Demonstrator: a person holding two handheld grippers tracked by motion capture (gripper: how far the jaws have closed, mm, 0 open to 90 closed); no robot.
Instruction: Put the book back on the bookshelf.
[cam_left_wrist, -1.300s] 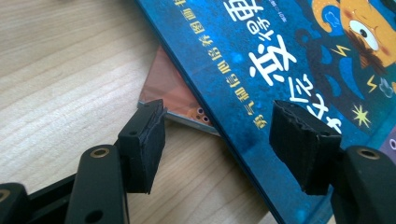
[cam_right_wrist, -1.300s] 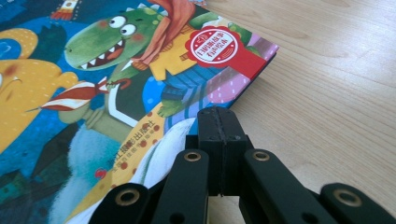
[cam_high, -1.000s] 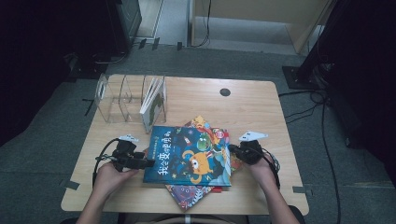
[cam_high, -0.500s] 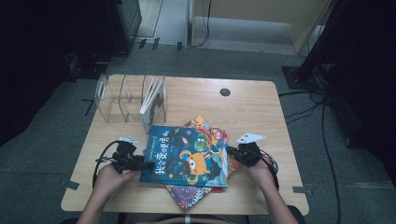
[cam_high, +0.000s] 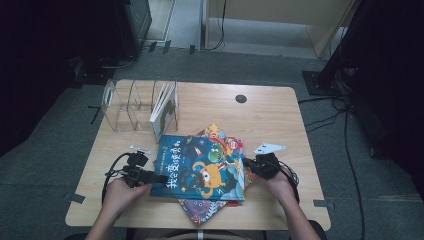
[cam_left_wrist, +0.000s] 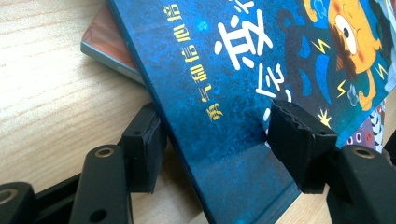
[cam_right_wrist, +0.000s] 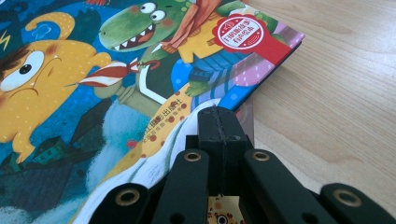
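The blue picture book lies atop a stack of books near the table front edge. My left gripper straddles its spine edge, jaws just closing, pads not yet pressing. My right gripper is clenched at the book's opposite edge, gripping nothing I can make out. Behind the book, bare tabletop; the clear rack stands behind-left. The left gripper view reveals another book beneath.

Blue picture book: glossy printed cover. Table: pale matt wood grain. Rack: clear plastic.
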